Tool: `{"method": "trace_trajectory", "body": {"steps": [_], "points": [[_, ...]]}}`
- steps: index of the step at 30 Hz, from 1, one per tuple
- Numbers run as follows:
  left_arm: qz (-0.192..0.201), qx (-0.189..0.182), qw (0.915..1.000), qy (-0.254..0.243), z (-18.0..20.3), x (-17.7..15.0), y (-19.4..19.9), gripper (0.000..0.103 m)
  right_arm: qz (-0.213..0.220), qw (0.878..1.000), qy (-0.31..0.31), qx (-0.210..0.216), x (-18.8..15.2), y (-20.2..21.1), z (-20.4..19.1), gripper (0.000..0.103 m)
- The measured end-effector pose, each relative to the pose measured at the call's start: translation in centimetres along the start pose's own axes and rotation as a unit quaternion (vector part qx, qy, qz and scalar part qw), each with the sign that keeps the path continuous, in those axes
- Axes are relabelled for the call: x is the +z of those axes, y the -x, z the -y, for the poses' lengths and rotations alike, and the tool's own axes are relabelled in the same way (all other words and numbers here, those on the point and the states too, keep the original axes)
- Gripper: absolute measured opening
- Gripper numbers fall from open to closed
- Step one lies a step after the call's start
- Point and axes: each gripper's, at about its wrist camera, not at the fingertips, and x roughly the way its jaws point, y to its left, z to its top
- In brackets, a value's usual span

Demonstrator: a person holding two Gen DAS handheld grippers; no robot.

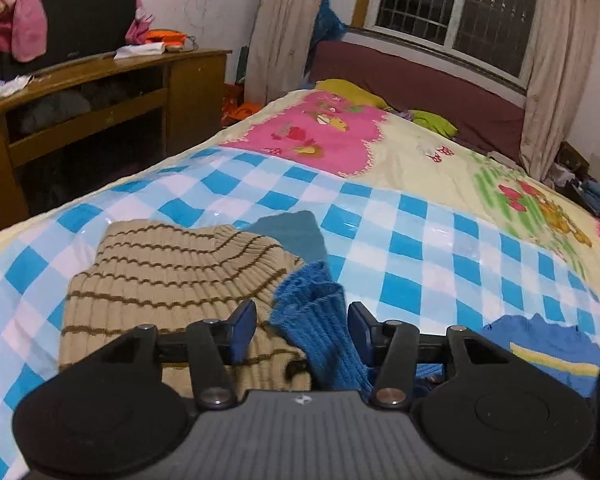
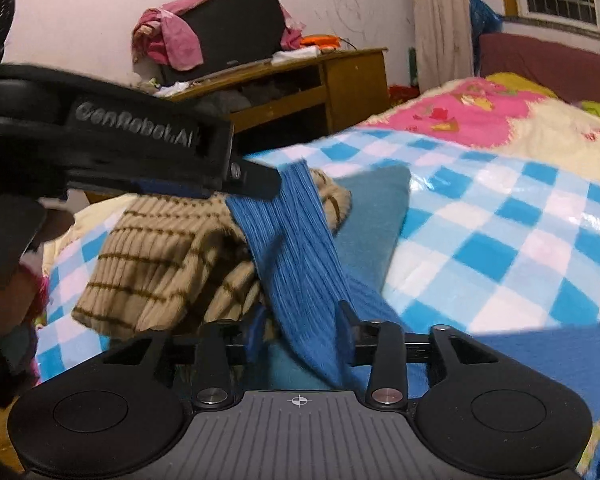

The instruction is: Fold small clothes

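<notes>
The blue ribbed knit garment (image 2: 300, 256) is raised off the bed, stretched as a band between the two tools above the checkered plastic sheet (image 2: 500, 240). In the right wrist view, its upper end runs under the tip of the left gripper (image 2: 256, 182), and its lower end passes between the fingers of the right gripper (image 2: 300, 330). The right jaws are narrowed around the band, but actual pad contact cannot be confirmed. In the left wrist view, the left gripper (image 1: 302, 326) stands with its fingers apart and the blue knit (image 1: 316, 320) bunched between them; whether they clamp it cannot be told. A beige knit with brown stripes (image 1: 172, 272) lies on the sheet just left of the blue piece, touching it. A teal cloth (image 2: 372, 216) lies beneath both. A cartoon-print bedspread (image 1: 420, 152) covers the bed beyond, and a wooden cabinet (image 1: 100, 92) stands by the wall.
</notes>
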Motion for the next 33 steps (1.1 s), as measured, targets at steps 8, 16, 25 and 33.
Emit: {"method": "trace_trajectory", "body": {"steps": [8,16,25,33], "points": [[0.005,0.002,0.9977,0.067,-3.9,0.3,1.6,0.053,0.008,1.000,0.027,0.003,1.8,-3.2,-1.4,0.035],[0.010,-0.005,0.9975,0.070,-4.1,-0.4,2.5,0.053,0.016,0.999,-0.028,0.040,2.3,-1.0,0.7,0.015],[0.006,-0.004,0.9985,0.055,-3.6,-0.8,2.4,0.053,0.026,0.998,-0.046,0.029,3.4,-1.0,1.0,0.011],[-0.012,-0.002,0.9995,0.030,-1.3,-1.8,2.9,0.053,0.037,0.995,-0.089,0.031,3.8,0.8,2.4,0.009]]}}
